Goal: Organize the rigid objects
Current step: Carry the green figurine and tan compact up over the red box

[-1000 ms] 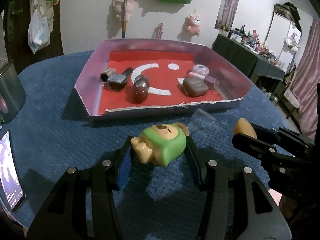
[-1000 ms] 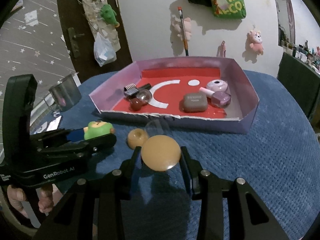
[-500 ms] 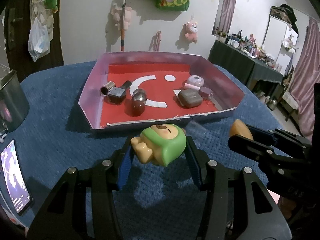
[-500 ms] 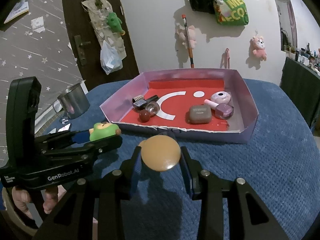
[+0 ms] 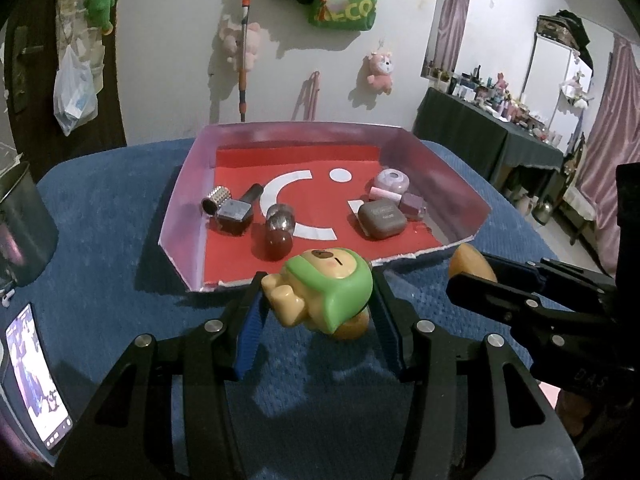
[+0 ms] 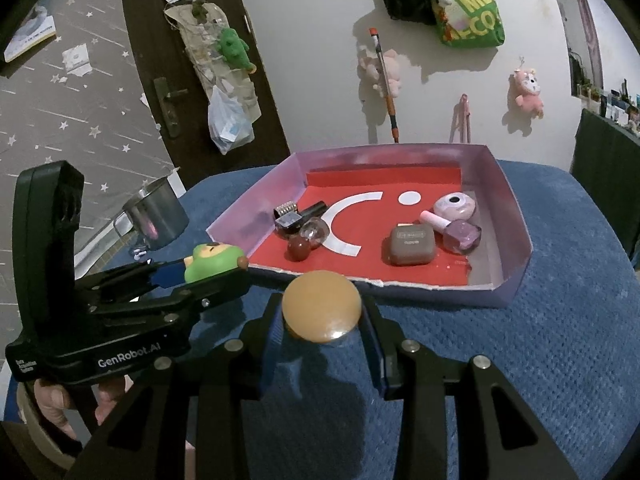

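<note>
my left gripper (image 5: 316, 304) was clamped on the green-hooded bear toy (image 5: 324, 290), held above the blue counter (image 5: 108, 248) just in front of the tray's near edge. my right gripper (image 6: 322, 318) was clamped on the round amber lid (image 6: 322, 306), also off the counter, beside the left one. the pink-walled tray (image 6: 516, 216) with a red floor sat just beyond both. inside it: grey earbud case (image 6: 412, 245), purple nail polish bottle (image 6: 460, 234), pale round compact (image 6: 455, 205), dark red ball (image 6: 299, 249), clear knob (image 6: 314, 230), small dark bottle (image 5: 236, 216). steel mug (image 6: 158, 216) stood left of the tray, phone (image 5: 34, 376) lay at the counter's near-left edge.
</note>
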